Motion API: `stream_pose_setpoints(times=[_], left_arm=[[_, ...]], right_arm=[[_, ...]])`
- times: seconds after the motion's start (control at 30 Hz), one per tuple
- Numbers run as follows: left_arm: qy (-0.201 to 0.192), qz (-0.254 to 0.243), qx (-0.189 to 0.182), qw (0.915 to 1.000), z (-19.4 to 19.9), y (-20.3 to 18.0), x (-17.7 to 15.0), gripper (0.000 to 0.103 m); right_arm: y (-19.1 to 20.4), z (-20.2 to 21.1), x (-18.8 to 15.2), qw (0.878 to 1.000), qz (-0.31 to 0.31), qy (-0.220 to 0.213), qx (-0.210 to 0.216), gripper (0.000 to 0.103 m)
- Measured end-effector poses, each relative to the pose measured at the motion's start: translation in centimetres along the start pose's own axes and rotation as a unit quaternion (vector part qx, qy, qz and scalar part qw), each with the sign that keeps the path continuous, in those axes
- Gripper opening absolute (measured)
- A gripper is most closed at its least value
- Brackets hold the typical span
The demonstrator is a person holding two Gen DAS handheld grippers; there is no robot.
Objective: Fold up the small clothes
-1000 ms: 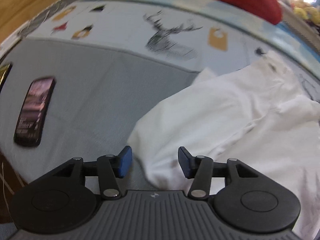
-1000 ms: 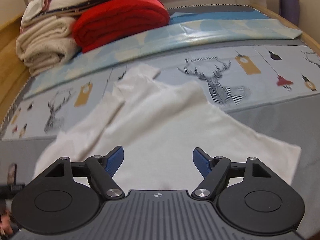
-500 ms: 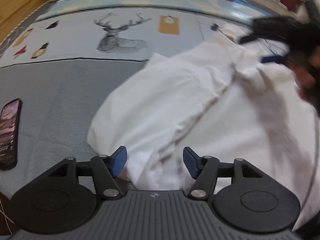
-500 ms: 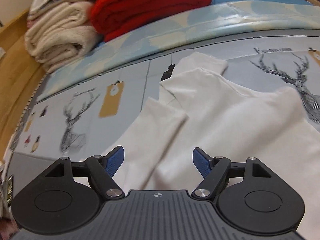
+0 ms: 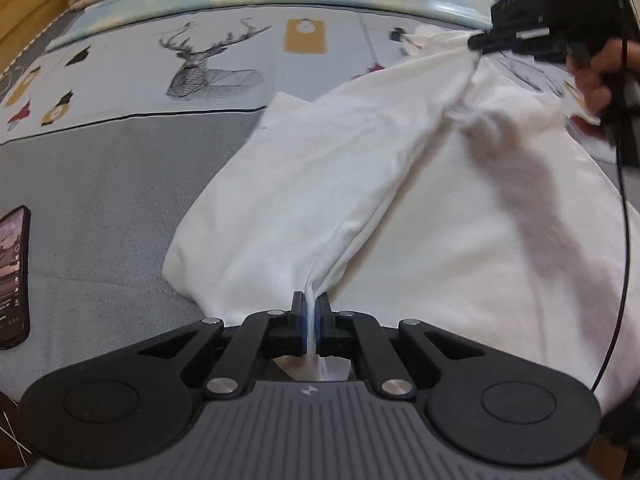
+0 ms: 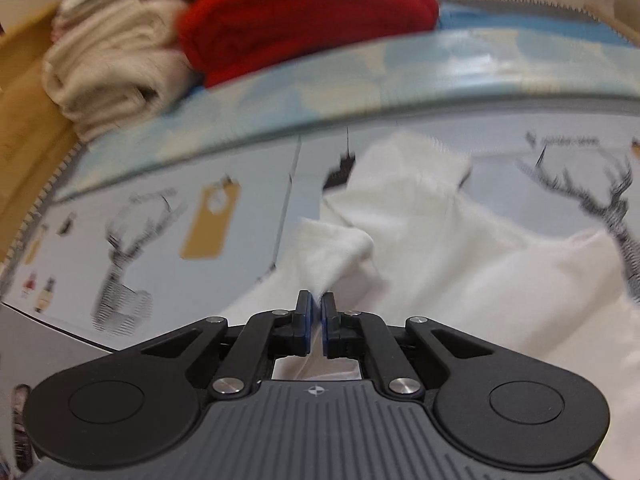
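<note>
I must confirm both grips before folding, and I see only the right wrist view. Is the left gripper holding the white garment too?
Observer: Yes. The left gripper is shut on the white garment, cloth bunched between its fingers.
Operator: Is the cloth stretched between the grippers?
Observer: A raised ridge of fabric runs from it up to the right gripper.
Operator: Anything beside the garment?
Observer: A phone lies on the grey bedcover, apart from the garment.

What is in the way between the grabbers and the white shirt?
Nothing visible. The left gripper already has its fingers shut on a bunch of the white shirt, and the right gripper is pinching another part of it. The phone lies off to the side on the grey cover, apart from the cloth.
</note>
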State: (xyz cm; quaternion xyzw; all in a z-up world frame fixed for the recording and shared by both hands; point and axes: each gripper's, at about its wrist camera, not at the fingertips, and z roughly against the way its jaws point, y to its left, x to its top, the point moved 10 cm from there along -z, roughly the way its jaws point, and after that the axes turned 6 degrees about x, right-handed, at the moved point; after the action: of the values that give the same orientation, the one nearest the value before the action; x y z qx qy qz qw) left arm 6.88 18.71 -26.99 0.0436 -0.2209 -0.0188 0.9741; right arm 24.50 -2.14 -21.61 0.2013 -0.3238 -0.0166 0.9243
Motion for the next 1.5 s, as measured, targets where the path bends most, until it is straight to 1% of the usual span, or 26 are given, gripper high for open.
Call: stream_pose_setpoints(times=[0.1,0.17,0.23,0.27,0.3,0.33,0.37,0.4,0.47,0.5,0.57,0.67,0.73,0.8,0.87,0.9,0.97,1.03,1.07,1.13,1.2,1.27,1.3,1.37,1.43,1.5], left_arm=[[0.026,-0.040,0.008,0.9988,-1.0,-1.2,-1.1,0.004],[0.050,-0.054,0.020,0.9971,-2.2,-1.5,-1.7,0.005],[0.051,-0.041,0.014,0.9977,-2.3,-1.3,-1.3,0.009],[0.051,-0.029,-0.003,0.9983,-2.0,-1.3,-1.1,0.022],[0.048,-0.018,-0.025,0.9984,-1.5,-1.4,-0.8,0.046],[0.039,-0.006,-0.045,0.9982,-1.0,-1.5,-0.4,0.059],[0.022,0.007,-0.058,0.9981,-0.2,-1.4,0.2,0.074],[0.005,0.015,-0.065,0.9977,0.4,-1.5,0.6,0.081],[-0.034,0.024,-0.079,0.9960,1.8,-1.7,1.9,0.082],[-0.047,0.029,-0.083,0.9950,2.2,-1.6,2.5,0.084],[-0.053,0.040,-0.063,0.9958,1.6,-1.6,3.2,0.085],[-0.018,0.027,0.001,0.9995,-1.4,-1.2,2.6,0.084],[0.008,-0.011,0.050,0.9986,-3.7,-1.2,1.7,0.084],[0.033,-0.059,0.088,0.9939,-5.2,-1.5,0.5,0.084],[0.029,-0.074,0.081,0.9935,-5.2,-1.8,0.3,0.084],[0.017,-0.066,0.064,0.9956,-4.6,-1.9,0.8,0.085],[-0.004,-0.020,0.024,0.9995,-3.3,-1.6,2.0,0.086],[-0.020,0.037,-0.002,0.9991,-2.9,-0.8,3.8,0.090],[-0.025,0.053,-0.003,0.9983,-3.0,-0.5,4.6,0.091],[-0.034,0.084,0.004,0.9959,-3.6,0.3,6.3,0.091],[-0.039,0.090,-0.004,0.9951,-4.2,0.2,7.8,0.091],[-0.050,0.097,-0.015,0.9938,-4.5,-0.2,9.5,0.093],[-0.056,0.103,-0.019,0.9929,-4.5,-0.4,9.9,0.094],[-0.064,0.113,-0.027,0.9911,-4.8,-0.3,10.5,0.096],[-0.065,0.119,-0.035,0.9901,-4.9,-0.3,10.5,0.100],[-0.062,0.122,-0.032,0.9900,-4.9,-0.2,10.2,0.101]], right_arm=[[-1.4,2.0,0.4,1.000,-0.015,-0.002,0.009,0.002],[-3.5,1.5,-0.7,0.999,-0.018,0.013,-0.032,0.002],[-5.8,-0.5,-2.7,0.996,-0.035,0.057,-0.053,0.003],[-6.5,-1.2,-3.4,0.995,-0.045,0.069,-0.059,0.003],[-7.3,-1.7,-4.2,0.992,-0.058,0.087,-0.069,0.003],[-7.8,-1.6,-4.5,0.991,-0.075,0.085,-0.067,0.004],[-7.9,-1.1,-4.5,0.991,-0.087,0.078,-0.059,0.010],[-7.7,-0.6,-4.4,0.992,-0.092,0.076,-0.048,0.023],[-7.0,0.6,-3.7,0.994,-0.077,0.070,-0.035,0.040],[-6.5,0.8,-3.1,0.996,-0.062,0.063,-0.035,0.042],[-5.7,2.1,-2.1,0.998,-0.016,0.044,-0.031,0.043],[-4.0,2.3,-1.9,0.999,0.014,0.042,0.006,0.042],[-2.9,1.1,-3.0,0.998,0.024,0.059,0.024,0.042],[-2.7,-1.0,-4.7,0.996,0.026,0.085,0.016,0.042],[-3.5,-2.9,-6.4,0.993,0.021,0.115,-0.005,0.042],[-3.6,-3.0,-6.6,0.994,0.018,0.112,-0.007,0.042],[-3.4,-2.4,-5.7,0.994,-0.007,0.105,0.013,0.042],[-3.9,-0.8,-2.9,0.996,-0.035,0.075,0.043,0.040],[-4.6,0.0,-1.1,0.997,-0.040,0.052,0.042,0.041],[-6.8,0.9,2.9,0.999,-0.047,0.010,0.024,0.041],[-9.7,0.5,6.7,0.998,-0.059,-0.016,-0.007,0.042],[-12.9,-1.1,9.8,0.996,-0.083,-0.021,-0.039,0.043],[-14.2,-2.3,11.0,0.994,-0.095,-0.018,-0.049,0.048],[-16.0,-5.0,12.5,0.992,-0.107,-0.008,-0.069,0.051],[-16.5,-7.4,13.1,0.992,-0.101,-0.002,-0.074,0.053],[-16.0,-9.9,12.8,0.993,-0.092,0.014,-0.067,0.062]])
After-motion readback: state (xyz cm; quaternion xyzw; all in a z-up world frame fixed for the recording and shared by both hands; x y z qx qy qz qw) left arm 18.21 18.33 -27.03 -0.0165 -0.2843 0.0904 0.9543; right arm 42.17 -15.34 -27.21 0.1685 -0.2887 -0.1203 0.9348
